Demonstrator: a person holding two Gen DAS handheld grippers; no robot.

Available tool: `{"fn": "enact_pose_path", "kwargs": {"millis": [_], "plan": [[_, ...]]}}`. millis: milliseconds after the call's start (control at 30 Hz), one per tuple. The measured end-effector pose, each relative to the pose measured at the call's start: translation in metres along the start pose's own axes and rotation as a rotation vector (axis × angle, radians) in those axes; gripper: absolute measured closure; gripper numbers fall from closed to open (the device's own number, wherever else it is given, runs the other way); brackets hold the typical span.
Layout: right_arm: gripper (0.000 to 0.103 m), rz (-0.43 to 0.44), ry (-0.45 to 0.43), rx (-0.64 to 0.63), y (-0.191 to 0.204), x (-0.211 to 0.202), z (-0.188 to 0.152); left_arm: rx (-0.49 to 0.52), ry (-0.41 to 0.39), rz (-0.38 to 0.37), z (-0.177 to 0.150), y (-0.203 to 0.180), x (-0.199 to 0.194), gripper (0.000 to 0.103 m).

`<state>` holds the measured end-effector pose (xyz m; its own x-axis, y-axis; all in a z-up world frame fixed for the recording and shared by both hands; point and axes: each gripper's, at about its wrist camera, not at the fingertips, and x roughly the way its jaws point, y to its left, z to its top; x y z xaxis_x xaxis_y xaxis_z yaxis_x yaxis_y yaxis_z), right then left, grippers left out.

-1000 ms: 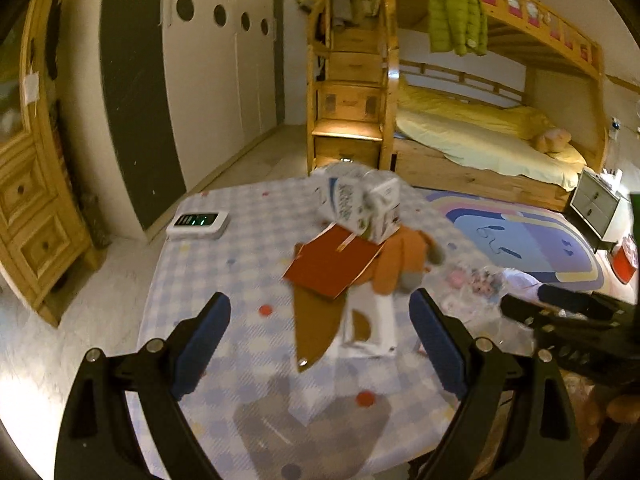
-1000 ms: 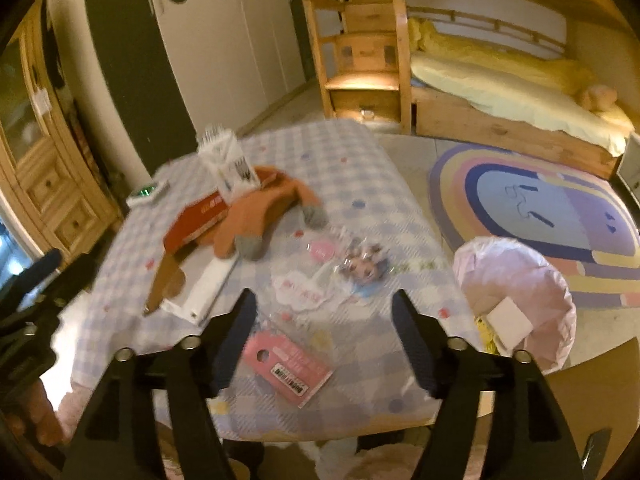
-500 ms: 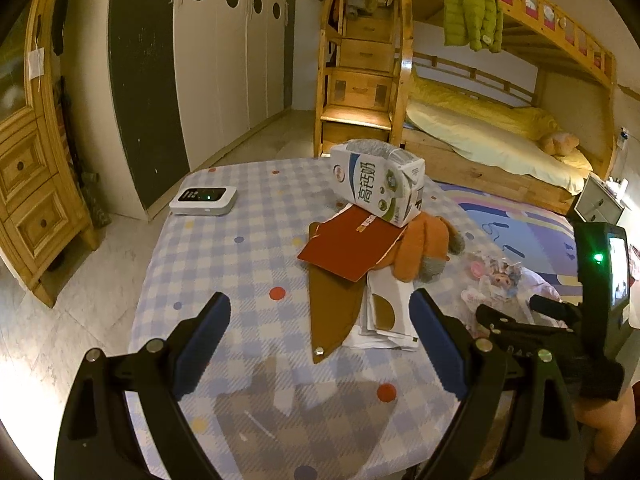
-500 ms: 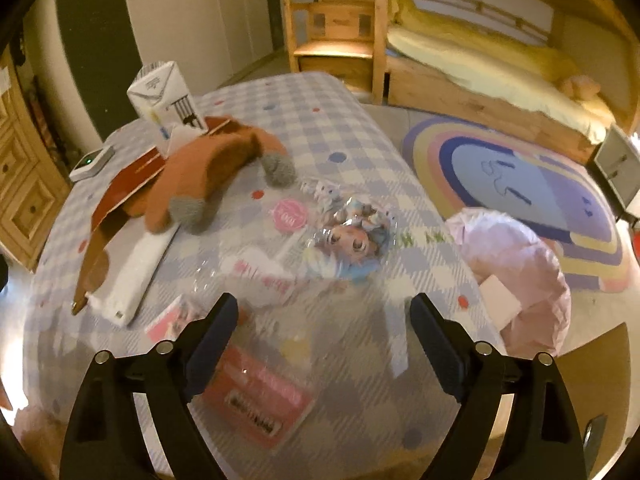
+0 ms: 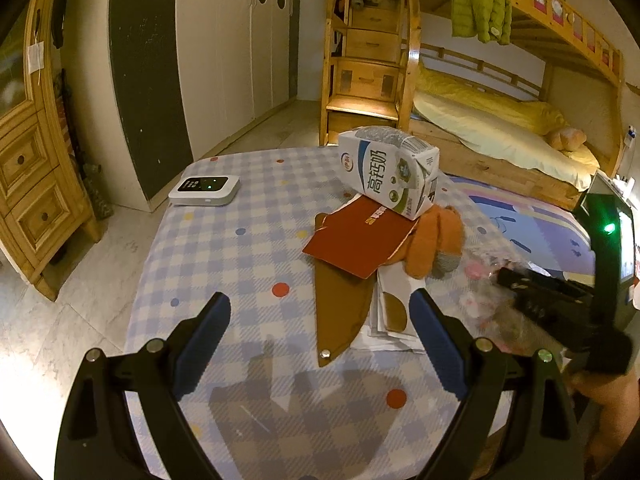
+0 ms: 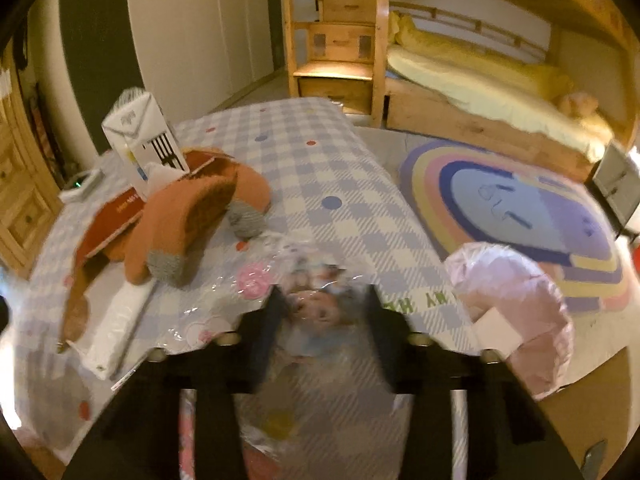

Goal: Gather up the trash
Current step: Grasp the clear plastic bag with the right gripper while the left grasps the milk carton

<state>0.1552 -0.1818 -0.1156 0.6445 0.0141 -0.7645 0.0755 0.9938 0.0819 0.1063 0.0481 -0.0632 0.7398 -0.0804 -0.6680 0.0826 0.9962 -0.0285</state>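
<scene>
My right gripper (image 6: pixel 322 312) has just been closing and now pinches the clear plastic wrapper (image 6: pixel 316 280) on the desk (image 6: pixel 320 160), ready for the pink-lined trash bin (image 6: pixel 516 312) to its right. My left gripper (image 5: pixel 320 336) is spread, empty, short of the milk carton (image 5: pixel 390 172).

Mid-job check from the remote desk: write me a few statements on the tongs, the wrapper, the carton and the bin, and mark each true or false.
1. The right tongs have just been closing, with the clear plastic wrapper between their fingers. True.
2. The left tongs grip the brown sheath. False: they are open and hold nothing.
3. The milk carton rests on the red card. True.
4. The pink-lined bin sits on the table. False: it stands on the floor beside the table.
5. The orange socks are inside the bin. False: they lie on the table.
</scene>
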Motion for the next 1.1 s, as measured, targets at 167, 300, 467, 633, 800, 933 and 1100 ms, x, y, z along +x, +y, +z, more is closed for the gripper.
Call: {"fn": "enact_pose_path", "kwargs": {"millis": [167,300,467,633,800,933,1100], "plan": [[0.095,0.103,-0.029,0.03,-0.011,-0.037,0.008,0.012,-0.008,-0.003,0.0,-0.006,-0.005,0.015],[0.095,0.163,-0.052,0.031,-0.016,-0.066,0.012,0.017,-0.013,-0.016,0.001,-0.012,-0.008,0.015],[0.097,0.16,-0.122,-0.012,-0.017,-0.094,0.016,0.028,-0.016,-0.039,0.007,-0.023,-0.012,0.015],[0.097,0.06,-0.197,-0.029,-0.026,-0.108,0.027,0.033,-0.024,-0.055,0.019,-0.035,-0.011,0.016],[0.097,0.012,-0.224,0.0,-0.046,-0.109,0.037,0.036,-0.032,-0.069,0.042,-0.055,0.0,0.025],[0.097,-0.014,-0.232,0.015,-0.061,-0.104,0.044,0.046,-0.039,-0.05,0.062,-0.076,0.019,0.025],[0.097,-0.058,-0.242,0.022,-0.081,-0.095,0.053,0.044,-0.027,-0.009,0.08,-0.096,0.048,0.024]]}}
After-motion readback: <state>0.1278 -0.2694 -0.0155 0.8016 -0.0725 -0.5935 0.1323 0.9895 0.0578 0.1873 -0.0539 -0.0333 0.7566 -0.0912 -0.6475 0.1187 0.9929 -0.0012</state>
